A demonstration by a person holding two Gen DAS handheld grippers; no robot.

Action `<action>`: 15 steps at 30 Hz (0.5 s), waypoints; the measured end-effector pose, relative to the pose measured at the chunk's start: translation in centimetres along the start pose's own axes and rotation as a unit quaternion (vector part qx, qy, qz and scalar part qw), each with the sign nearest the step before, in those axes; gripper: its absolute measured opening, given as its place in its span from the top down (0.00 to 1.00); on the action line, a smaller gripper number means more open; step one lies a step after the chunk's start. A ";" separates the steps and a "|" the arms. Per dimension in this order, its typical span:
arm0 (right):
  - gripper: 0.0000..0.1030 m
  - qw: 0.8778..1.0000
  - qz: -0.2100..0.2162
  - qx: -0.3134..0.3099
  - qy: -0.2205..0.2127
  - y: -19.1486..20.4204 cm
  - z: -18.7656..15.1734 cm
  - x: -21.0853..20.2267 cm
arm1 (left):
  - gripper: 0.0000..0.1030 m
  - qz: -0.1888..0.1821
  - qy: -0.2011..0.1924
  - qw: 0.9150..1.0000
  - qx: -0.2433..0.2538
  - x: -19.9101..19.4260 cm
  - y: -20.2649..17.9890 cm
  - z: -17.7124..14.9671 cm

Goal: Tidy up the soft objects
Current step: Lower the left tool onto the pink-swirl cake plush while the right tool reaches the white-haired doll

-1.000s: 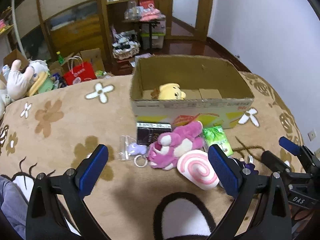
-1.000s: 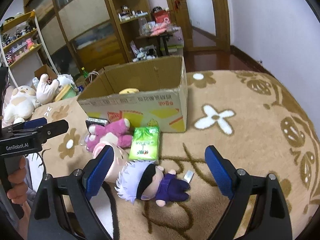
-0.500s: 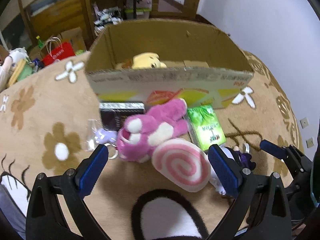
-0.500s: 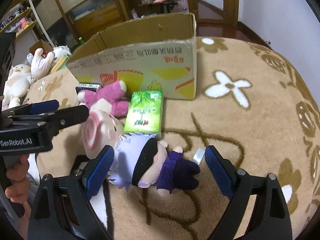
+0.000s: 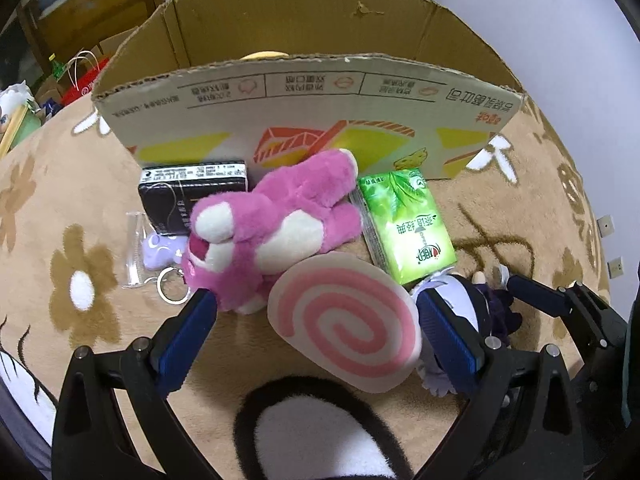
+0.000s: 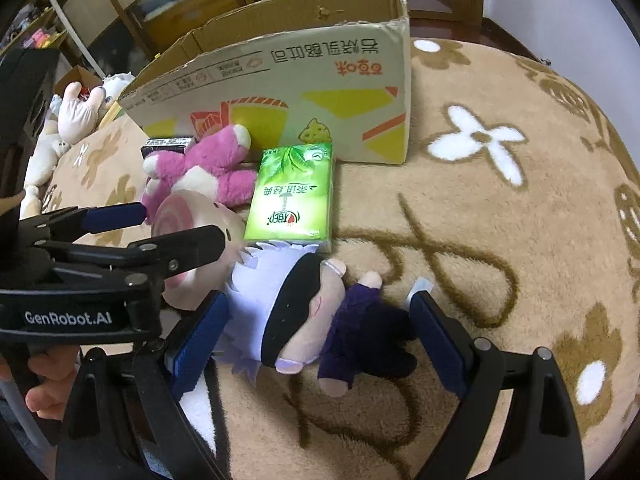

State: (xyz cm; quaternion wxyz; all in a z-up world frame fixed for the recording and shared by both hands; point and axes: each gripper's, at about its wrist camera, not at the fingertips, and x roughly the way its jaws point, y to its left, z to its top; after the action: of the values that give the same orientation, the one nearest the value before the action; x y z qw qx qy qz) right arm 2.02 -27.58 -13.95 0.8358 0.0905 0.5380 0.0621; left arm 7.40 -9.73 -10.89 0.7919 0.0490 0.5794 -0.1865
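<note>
In front of the open-topped printed cardboard box (image 5: 308, 92), on the tan flower-pattern plush blanket (image 6: 500, 240), the soft items lie bunched: pink-and-white plush bear (image 5: 276, 228), round pink-swirl white cushion (image 5: 344, 322), white-haired doll w/ black blindfold & purple outfit (image 6: 308, 312), green tissue pack (image 6: 294, 194).

Left claw (image 5: 316, 334) is spread wide around the swirl cushion, nothing gripped. Right claw (image 6: 316, 336) likewise wide open, straddling the doll.

Risks, as I judge: the claws are v. close, so closing both could knock one into the other. The cushion leans on the bear, so a squeeze may pinch bear fur too. The doll's hair touches the tissue pack, which may drag along.

Only the left view shows the black box (image 5: 192, 194), the bagged lilac keyring charm (image 5: 160, 254) & a yellow plush (image 5: 264, 55) already in the box. Only the right view shows the doll whole.
</note>
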 end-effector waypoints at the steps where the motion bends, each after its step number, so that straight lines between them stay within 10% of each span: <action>1: 0.06 1.000 -0.001 -0.001 0.001 0.0 0.0 0.1 | 0.04 -0.002 0.003 1.000 -0.001 0.1 0.0 0.0; 7: 0.06 1.000 -0.001 -0.002 0.009 0.2 0.1 0.5 | 0.07 -0.006 0.025 1.000 -0.001 1.2 0.0 -0.3; 15: 0.06 1.000 -0.003 -0.005 0.011 0.3 -0.1 0.5 | 0.36 -0.069 0.048 0.996 -0.028 2.3 0.4 -0.6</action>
State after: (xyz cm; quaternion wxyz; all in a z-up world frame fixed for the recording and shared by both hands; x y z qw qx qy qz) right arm 2.18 -27.21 -14.41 0.8303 0.0836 0.5474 0.0631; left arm 7.58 -9.76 -13.29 0.7499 -0.0046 0.6234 -0.2215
